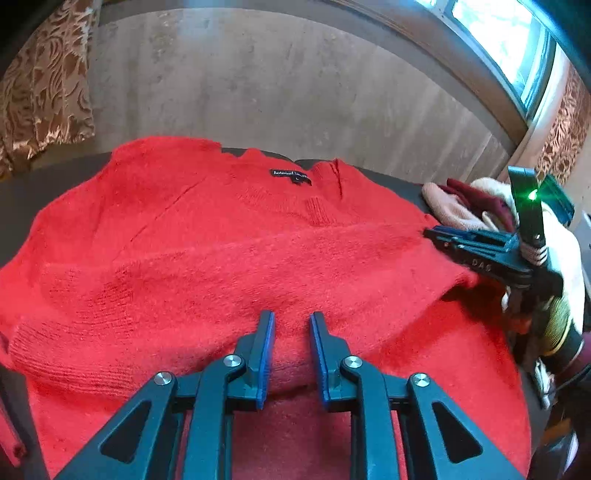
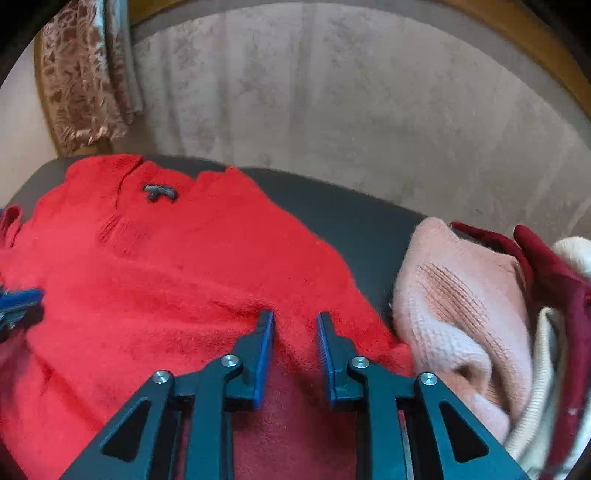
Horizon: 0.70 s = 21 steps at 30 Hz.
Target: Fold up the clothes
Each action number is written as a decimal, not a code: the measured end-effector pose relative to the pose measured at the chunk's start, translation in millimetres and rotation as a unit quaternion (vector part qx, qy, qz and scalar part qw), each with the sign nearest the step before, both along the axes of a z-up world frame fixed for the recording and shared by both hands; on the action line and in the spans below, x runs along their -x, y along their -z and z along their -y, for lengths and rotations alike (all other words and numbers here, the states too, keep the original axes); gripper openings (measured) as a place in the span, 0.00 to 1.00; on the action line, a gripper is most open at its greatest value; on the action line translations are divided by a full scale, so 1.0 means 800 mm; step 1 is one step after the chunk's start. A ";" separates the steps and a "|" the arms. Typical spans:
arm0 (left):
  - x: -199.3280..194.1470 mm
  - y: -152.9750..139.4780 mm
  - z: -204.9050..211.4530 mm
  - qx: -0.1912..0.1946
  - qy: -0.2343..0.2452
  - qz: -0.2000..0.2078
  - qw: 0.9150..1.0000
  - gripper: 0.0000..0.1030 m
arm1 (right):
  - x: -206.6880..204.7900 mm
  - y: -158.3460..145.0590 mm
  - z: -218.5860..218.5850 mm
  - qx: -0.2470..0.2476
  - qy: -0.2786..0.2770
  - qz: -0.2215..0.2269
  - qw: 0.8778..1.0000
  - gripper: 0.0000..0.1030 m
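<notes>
A red knit sweater (image 1: 207, 251) lies spread on a dark table, its neck label (image 1: 291, 176) at the far side; its lower part is folded up over the body. My left gripper (image 1: 292, 321) is open, its fingers resting on the folded edge with red cloth between them. In the right wrist view the sweater (image 2: 177, 266) fills the left and middle. My right gripper (image 2: 295, 321) is open over the sweater's right edge, cloth between its fingers. The right gripper also shows in the left wrist view (image 1: 480, 251), held by a gloved hand.
A pile of other clothes, pink (image 2: 461, 306), dark red (image 2: 546, 266) and cream (image 2: 543, 406), lies at the right on the dark table (image 2: 362, 221). A grey wall stands behind, with patterned curtains (image 1: 40, 92) and a window (image 1: 498, 33).
</notes>
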<state>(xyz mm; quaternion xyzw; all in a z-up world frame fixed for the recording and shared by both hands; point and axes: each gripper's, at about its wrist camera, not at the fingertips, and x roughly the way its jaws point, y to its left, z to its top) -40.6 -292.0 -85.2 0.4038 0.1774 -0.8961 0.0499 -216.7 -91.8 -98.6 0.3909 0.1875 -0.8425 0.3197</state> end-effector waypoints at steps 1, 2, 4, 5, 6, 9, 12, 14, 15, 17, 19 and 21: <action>-0.003 0.001 -0.002 -0.001 -0.004 -0.004 1.000 0.19 | 0.000 0.004 0.000 0.007 0.008 -0.006 1.000 0.25; -0.006 0.001 -0.003 -0.003 -0.009 -0.008 1.000 0.19 | -0.002 0.003 0.000 0.001 0.009 -0.009 1.000 0.26; -0.006 0.000 -0.001 -0.014 -0.019 -0.009 1.000 0.19 | -0.006 0.000 0.000 -0.015 0.010 -0.014 1.000 0.26; -0.007 -0.001 0.001 -0.019 -0.024 -0.009 0.999 0.19 | -0.008 -0.001 0.000 -0.023 0.010 -0.017 1.000 0.28; -0.011 -0.004 0.004 -0.024 -0.032 -0.008 0.999 0.19 | -0.009 -0.002 0.000 -0.031 0.011 -0.020 0.999 0.38; -0.027 -0.005 0.016 -0.044 -0.064 -0.008 0.997 0.19 | -0.016 -0.014 -0.001 -0.047 0.014 -0.028 0.998 0.56; -0.044 -0.003 0.023 -0.057 -0.086 -0.018 0.995 0.17 | -0.042 -0.048 0.004 -0.025 -0.003 -0.052 0.998 0.57; -0.052 -0.003 0.021 -0.063 -0.097 -0.020 0.993 0.17 | -0.072 -0.060 0.019 -0.002 -0.044 -0.041 0.998 0.61; -0.055 -0.003 0.020 -0.064 -0.098 -0.020 0.993 0.17 | -0.086 -0.057 0.029 0.001 -0.061 -0.029 0.998 0.65; -0.067 -0.004 0.015 -0.062 -0.098 -0.021 0.993 0.17 | -0.110 -0.046 0.046 0.000 -0.089 -0.012 0.996 0.69; -0.081 -0.005 0.017 -0.068 -0.102 -0.020 0.992 0.18 | -0.125 -0.011 0.059 -0.033 -0.099 0.001 0.995 0.74; -0.111 -0.010 0.030 -0.074 -0.131 -0.017 0.988 0.19 | -0.131 0.002 0.046 -0.001 -0.091 -0.016 0.996 0.79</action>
